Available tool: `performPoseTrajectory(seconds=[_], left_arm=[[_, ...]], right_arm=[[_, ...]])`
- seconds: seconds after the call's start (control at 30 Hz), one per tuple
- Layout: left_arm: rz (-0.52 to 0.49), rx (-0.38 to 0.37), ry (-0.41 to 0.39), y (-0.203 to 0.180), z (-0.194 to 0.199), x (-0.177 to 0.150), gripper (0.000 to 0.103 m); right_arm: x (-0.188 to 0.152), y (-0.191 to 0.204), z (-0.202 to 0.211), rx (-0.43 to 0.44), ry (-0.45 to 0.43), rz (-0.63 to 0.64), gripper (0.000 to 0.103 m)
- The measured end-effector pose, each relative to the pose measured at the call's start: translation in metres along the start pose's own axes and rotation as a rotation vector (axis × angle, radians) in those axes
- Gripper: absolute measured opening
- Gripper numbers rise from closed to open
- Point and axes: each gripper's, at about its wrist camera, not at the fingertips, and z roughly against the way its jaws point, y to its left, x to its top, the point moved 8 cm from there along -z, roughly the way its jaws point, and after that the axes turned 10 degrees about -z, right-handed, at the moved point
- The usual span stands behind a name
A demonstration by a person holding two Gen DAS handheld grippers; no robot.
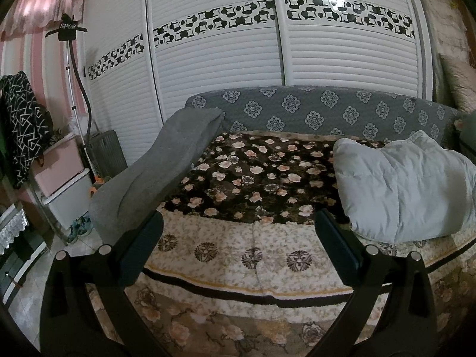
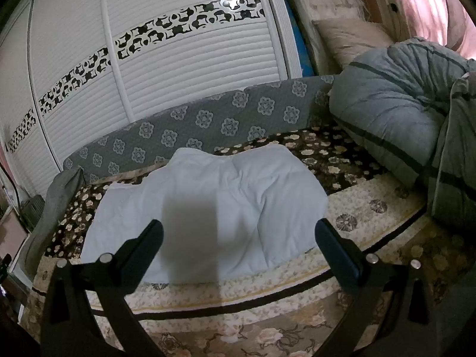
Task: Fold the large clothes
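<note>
Two tongs hover wide open and empty over a bed (image 2: 372, 196). The pale padded garment (image 2: 208, 202) lies straight ahead of the right tongs (image 2: 239, 238), long axis left-right; the left tongs (image 1: 239, 235) see it off to their right.

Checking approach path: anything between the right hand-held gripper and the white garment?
Nothing visible. The right hand-held gripper is open and empty, facing the white garment lying on the bed; nothing lies between them.

White louvred wardrobe (image 1: 214, 68); floral blanket (image 1: 253, 178); striped grey duvet (image 2: 395, 110).
</note>
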Motion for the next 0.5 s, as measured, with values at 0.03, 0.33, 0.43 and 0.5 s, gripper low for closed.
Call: performPoseTrajectory(seconds=[0.03,0.33,0.43,0.5], left_arm=[[-0.002,-0.001,-0.001,-0.0002,-0.0003,0.0001,0.1],[-0.007,-0.006,-0.002,-0.0005,-0.0016,-0.0001,0.1],[-0.006,-0.007,-0.003,-0.0003,-0.0014,0.0,0.1],[-0.007,-0.006,-0.003,-0.0008,-0.0014,-0.0001,0.1]], right_arm=[[-0.0005,0.0002,-0.0006,0.001,0.0,0.001,0.101],[-0.001,0.0003,-0.0008,0.002,0.001,0.0,0.101],[-0.0013,0.0008,-0.001,0.002,0.0,0.002,0.101],[-0.0015,0.0012,-0.0012,0.002,0.0,0.004,0.101]])
